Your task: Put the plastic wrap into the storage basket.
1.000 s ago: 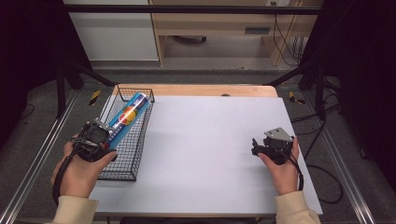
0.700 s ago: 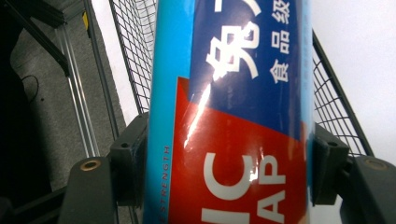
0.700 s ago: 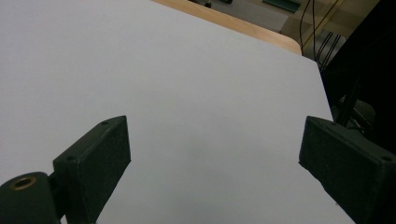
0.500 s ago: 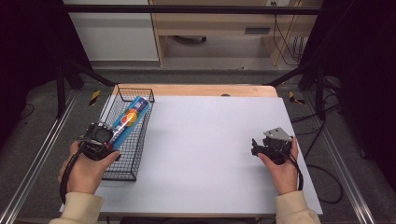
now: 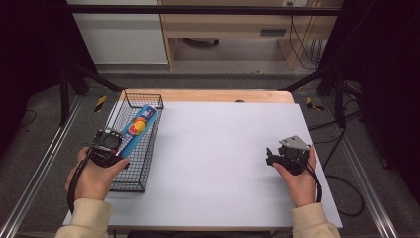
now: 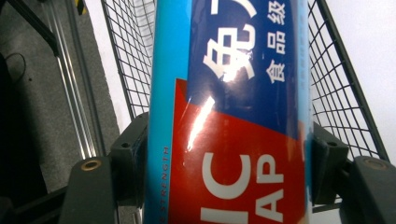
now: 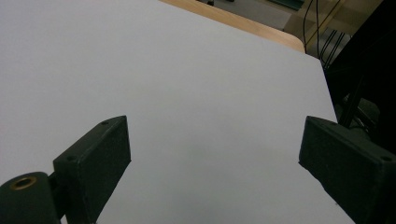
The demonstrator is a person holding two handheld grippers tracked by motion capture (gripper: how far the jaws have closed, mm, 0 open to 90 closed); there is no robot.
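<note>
A blue tube point(image 5: 139, 126) with a red and yellow label lies lengthwise over the black wire basket point(image 5: 133, 186) at the table's left edge. My left gripper point(image 5: 119, 148) is shut on the tube's near end. In the left gripper view the tube point(image 6: 233, 93) stands between the two pads point(image 6: 133, 156), which press on its sides, with the basket mesh point(image 6: 348, 93) behind it. I cannot tell whether the tube's far end touches the basket. My right gripper point(image 5: 271, 154) rests low over the white tabletop at the right. Its jaws point(image 7: 215, 154) stand open with nothing between them.
The white tabletop point(image 5: 218, 148) spreads between the two hands, with a wooden strip point(image 5: 218, 95) along its far edge. Metal rails point(image 5: 39, 163) run along the floor to the left of the basket. Dark stands and cables sit beyond the table's right side.
My left hand has brought the tube slightly nearer and lower over the basket. The right hand has stayed put.
</note>
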